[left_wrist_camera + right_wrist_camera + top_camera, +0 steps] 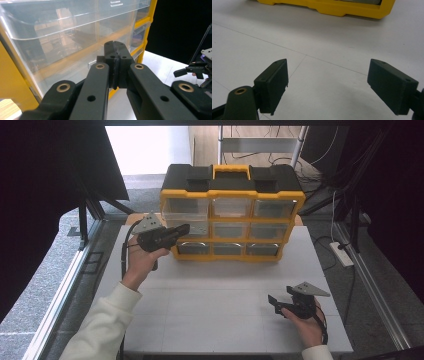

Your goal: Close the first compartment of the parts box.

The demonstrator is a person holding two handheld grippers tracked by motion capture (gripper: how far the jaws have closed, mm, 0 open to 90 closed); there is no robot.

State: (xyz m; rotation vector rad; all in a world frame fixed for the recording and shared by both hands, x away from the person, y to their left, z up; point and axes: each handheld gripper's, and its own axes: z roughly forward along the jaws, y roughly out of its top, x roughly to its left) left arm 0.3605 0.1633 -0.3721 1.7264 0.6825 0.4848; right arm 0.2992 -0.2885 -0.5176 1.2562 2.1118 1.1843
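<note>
The organiser [232, 212], a yellow-framed case with clear drawers, a black top and a yellow handle, stands at twelve o'clock on the white table [220, 305]. The left gripper [181, 230] is raised at about ten o'clock, its tips against the left column of drawers. In the left gripper view its jaws are pressed together with nothing between them, just in front of a clear drawer [75, 37]. The right gripper [276, 304] rests low at about four o'clock, well apart from the organiser, jaws spread wide over bare table in the right gripper view [327, 82].
</note>
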